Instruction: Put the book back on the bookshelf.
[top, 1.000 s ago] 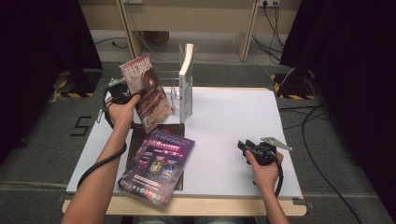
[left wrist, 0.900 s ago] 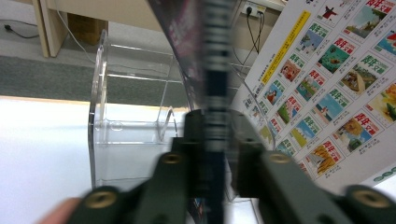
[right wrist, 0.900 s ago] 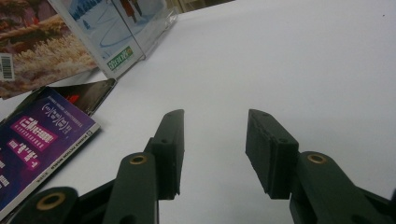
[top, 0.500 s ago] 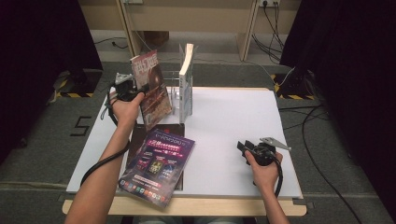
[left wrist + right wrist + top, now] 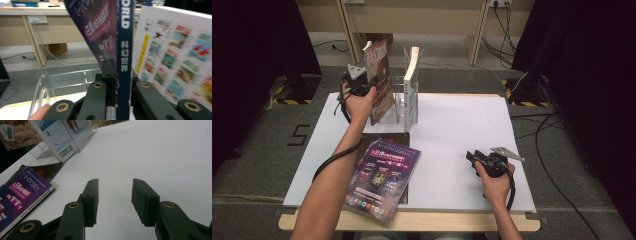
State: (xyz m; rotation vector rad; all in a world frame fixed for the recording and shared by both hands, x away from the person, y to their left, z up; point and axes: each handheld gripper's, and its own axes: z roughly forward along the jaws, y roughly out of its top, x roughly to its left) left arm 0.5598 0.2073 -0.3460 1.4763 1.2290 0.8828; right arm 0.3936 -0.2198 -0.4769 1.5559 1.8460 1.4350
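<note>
Held upright in the left claw [image 5: 117, 82]: a magazine [image 5: 378, 80] with a dark blue spine, raised above the table's far left part, just beside the clear acrylic rack [image 5: 398, 105] and slightly tilted. Pinched at the spine edge in the left gripper view, both black jaws pressed flat against it – jaws have just been closing, with the magazine between them. Lettering "WORLD" and four Chinese characters down the spine; a magenta-and-purple cover curling away to the left of it.

Just right of the held magazine, standing upright in the rack: a white-spined book [image 5: 412, 82], its back cover printed with rows of small coloured pictures. Rack's curved clear dividers visible low in the left gripper view, close under the claw.

Nearer the person, lying flat on the white table [image 5: 462, 125]: a purple magazine [image 5: 382, 177] set askew over a dark one [image 5: 399, 137], its near corner reaching the front edge.

Well apart to the right – the right claw [image 5: 114, 202], low over bare table, jaws spread wide with nothing between them. Pointed towards the rack and the flat magazines. Right hand [image 5: 496, 186] wrapped around the body near the front right part of the table, cable looping beside the wrist. Left hand [image 5: 358, 102] gripping the other body beside the rack, forearm stretched across the flat magazines' left side.
</note>
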